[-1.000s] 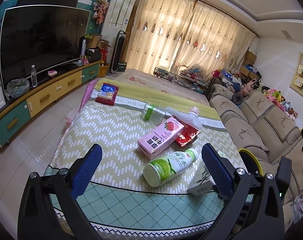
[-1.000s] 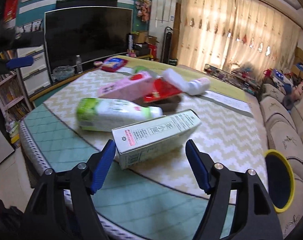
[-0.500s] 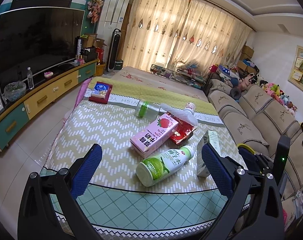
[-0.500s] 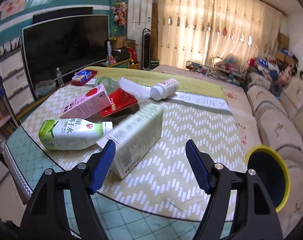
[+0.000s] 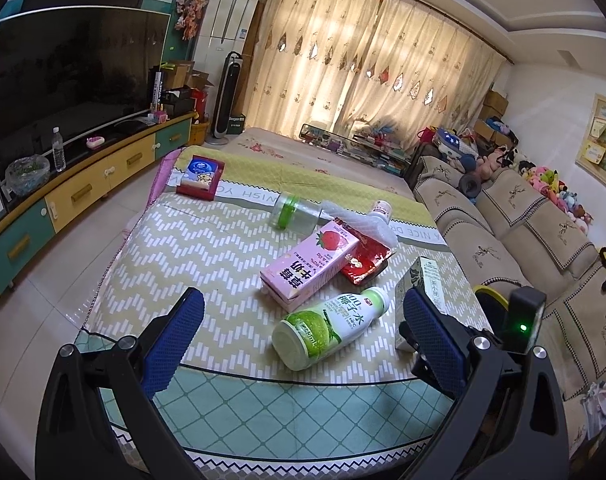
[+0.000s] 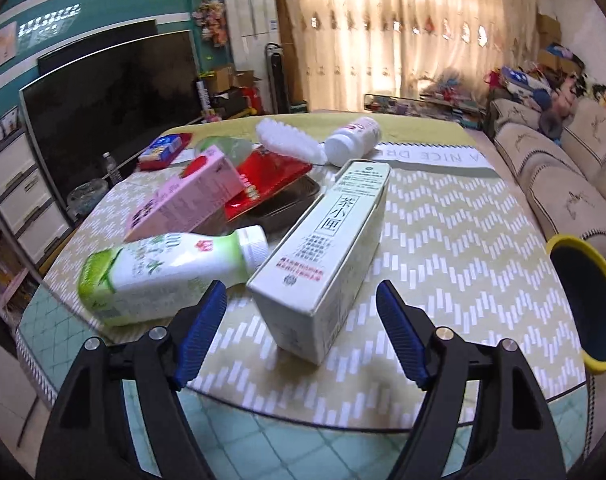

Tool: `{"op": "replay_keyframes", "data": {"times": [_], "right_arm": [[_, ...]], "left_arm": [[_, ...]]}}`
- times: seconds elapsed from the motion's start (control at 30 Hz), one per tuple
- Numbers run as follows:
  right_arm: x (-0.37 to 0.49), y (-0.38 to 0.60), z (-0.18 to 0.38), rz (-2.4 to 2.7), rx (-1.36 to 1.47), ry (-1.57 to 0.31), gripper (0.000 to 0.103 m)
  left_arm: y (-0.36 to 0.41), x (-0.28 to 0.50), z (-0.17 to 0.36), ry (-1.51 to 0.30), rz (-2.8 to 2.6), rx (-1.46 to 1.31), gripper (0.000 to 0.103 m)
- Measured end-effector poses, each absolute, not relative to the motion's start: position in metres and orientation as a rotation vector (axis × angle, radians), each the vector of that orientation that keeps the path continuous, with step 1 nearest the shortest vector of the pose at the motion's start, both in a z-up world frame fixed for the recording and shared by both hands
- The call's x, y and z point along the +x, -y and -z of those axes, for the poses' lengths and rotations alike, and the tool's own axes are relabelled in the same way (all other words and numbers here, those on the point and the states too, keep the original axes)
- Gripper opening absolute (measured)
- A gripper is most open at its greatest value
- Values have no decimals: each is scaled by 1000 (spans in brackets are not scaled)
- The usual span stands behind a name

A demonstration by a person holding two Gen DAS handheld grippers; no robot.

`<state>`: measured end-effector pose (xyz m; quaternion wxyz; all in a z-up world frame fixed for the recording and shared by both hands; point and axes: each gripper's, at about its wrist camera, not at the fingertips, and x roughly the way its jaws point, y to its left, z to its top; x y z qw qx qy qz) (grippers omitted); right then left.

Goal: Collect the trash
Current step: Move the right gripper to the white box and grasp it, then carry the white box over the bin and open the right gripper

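On the table, a pale green tea box (image 6: 327,248) lies lengthwise, its near end between the jaws of my right gripper (image 6: 301,296). The jaws are opening and the pads stand off its sides. Left of the box lie a green-and-white drink bottle (image 6: 167,268), a pink strawberry milk carton (image 6: 187,200) and a red wrapper (image 6: 271,184). Behind those are a white pill bottle (image 6: 353,140) and white bubble plastic (image 6: 291,144). My left gripper (image 5: 303,300) hovers open over the table's near edge, just short of the drink bottle (image 5: 331,324). The tea box (image 5: 423,280) shows beside its right finger.
A yellow-rimmed bin (image 6: 587,304) stands off the table's right edge, against the sofa (image 5: 503,232). A clear bottle with a green band (image 5: 295,214) and a red tissue box (image 5: 201,176) lie farther back. A TV cabinet (image 5: 83,184) runs along the left.
In the right wrist view the tea box has swung from crosswise to pointing away, now lying on the table. The right jaws have widened slightly. The left gripper's view has barely shifted.
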<state>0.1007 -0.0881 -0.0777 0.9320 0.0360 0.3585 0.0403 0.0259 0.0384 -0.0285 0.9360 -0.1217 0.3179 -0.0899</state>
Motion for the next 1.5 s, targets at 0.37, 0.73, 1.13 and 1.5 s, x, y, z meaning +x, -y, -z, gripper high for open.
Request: {"op": "replay_keyframes", "data": {"times": [0.37,0.73,1.13,1.5], "right_arm": [[106,102,92,-85,110,-822,45],[85,133,57,-81,110,-713,29],[56,183,31,-130,214,-690,29],[37,281,33,111,315,-651,29]], "left_arm": [[-38,37,40,-684,202,-260,98],[-38,42,44,-692,201,-260,98],[-26,43,45,-702,217,-233,98],[-8,47,47,-715,232,-205,98]]}}
